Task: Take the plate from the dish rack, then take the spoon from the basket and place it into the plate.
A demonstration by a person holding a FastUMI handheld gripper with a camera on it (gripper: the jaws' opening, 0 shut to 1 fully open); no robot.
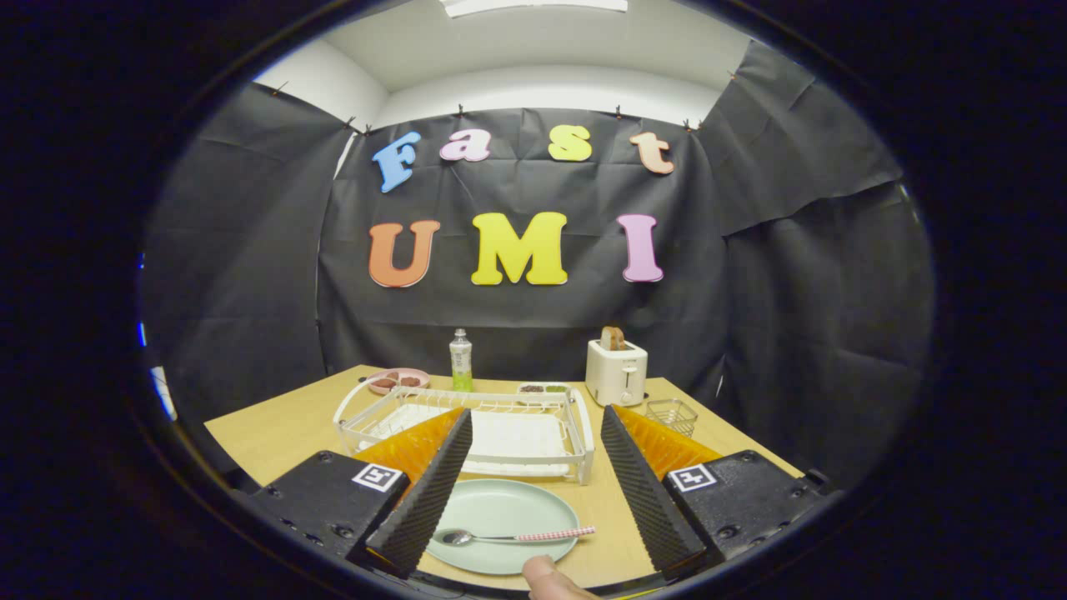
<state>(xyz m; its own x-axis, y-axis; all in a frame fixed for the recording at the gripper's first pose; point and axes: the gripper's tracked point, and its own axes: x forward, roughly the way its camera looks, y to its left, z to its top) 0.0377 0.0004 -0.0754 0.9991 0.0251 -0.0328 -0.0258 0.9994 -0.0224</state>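
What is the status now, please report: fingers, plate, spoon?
Gripper open, fingers apart, holding nothing. Plate on table between the fingers, before the dish rack. Spoon lying on plate. A fingertip near plate's rim.

Plate point(500, 510) left rim hidden behind finger point(425, 492); fingertip point(546, 577) cut off.

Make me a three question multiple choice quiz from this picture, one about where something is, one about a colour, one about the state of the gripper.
1. Where does the spoon lie?
A. in the wire basket
B. on the plate
C. in the dish rack

2. What colour is the plate?
A. pale green
B. red
C. black

3. How is the gripper?
A. shut on the spoon
B. shut on the plate
C. open

Answers:
1 B, the spoon rests across the plate between the fingers.
2 A, its surface is pale green.
3 C, the fingers stand wide apart and press on nothing.
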